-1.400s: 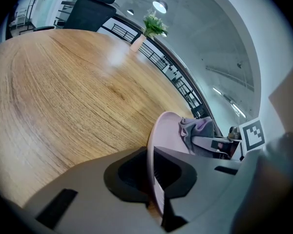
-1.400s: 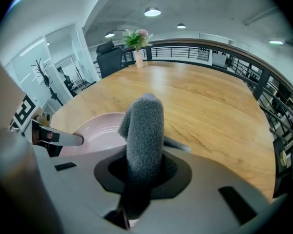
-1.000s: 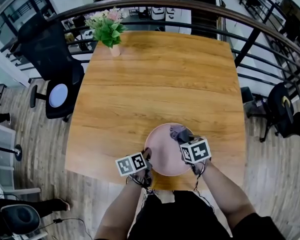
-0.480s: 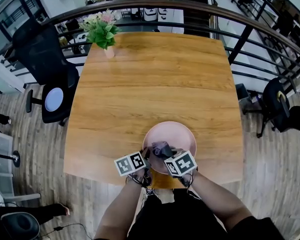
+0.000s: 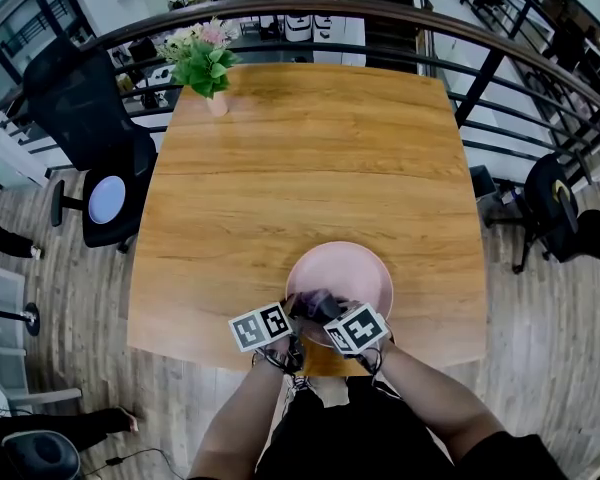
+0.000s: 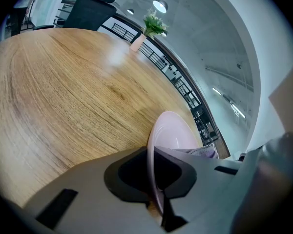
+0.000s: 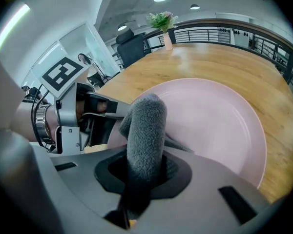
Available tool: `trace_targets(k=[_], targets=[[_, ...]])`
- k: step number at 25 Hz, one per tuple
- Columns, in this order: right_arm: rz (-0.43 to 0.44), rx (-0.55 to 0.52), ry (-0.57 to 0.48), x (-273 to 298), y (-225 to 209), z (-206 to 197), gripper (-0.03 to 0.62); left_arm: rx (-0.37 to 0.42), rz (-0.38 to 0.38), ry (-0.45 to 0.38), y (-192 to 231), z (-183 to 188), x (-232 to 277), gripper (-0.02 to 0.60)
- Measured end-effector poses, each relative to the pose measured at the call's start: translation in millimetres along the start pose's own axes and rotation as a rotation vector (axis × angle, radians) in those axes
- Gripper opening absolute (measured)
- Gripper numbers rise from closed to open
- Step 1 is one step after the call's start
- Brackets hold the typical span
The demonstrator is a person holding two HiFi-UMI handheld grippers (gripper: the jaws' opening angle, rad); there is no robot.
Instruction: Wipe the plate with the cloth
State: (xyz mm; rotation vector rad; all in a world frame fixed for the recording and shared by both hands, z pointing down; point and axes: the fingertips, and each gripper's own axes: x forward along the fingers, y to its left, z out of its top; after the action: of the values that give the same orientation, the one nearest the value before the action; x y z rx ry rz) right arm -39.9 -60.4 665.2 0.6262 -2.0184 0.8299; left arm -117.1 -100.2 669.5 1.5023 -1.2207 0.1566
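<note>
On the pink plate [image 5: 355, 268] rests grey cloth [image 5: 315, 303].

Near rim of plate [image 5: 355, 268], most of cloth [image 5: 315, 300], beneath right hand-held gripper [image 5: 330, 314]

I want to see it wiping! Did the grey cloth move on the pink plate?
Yes. The grey cloth slid across the pink plate, from its far right part to its near left rim, toward the person.
</note>
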Motion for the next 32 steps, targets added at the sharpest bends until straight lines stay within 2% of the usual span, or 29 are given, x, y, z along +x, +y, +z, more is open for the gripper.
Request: trace_targets(k=[15, 25, 28, 32], targets=[[-0.125, 0.077, -0.039, -24.1, -75.0, 8.5, 0.072, 0.003, 0.003, -0.001, -0.1, 0.8, -0.5, 0.036], [-0.24, 0.061, 0.004, -39.6, -123.5, 9.5, 0.072, 0.006, 0.008, -0.004, 0.2, 0.6, 1.5, 0.036], [-0.247, 0.079, 0.005, -42.0, -128.4, 9.0, 0.072, 0.005, 0.008, -0.005, 1.5, 0.2, 1.3, 0.037], [-0.298, 0.042, -0.003, -44.6, -130.9, 11.5, 0.072, 0.006, 0.01, -0.006, 1.1, 0.4, 0.9, 0.036]])
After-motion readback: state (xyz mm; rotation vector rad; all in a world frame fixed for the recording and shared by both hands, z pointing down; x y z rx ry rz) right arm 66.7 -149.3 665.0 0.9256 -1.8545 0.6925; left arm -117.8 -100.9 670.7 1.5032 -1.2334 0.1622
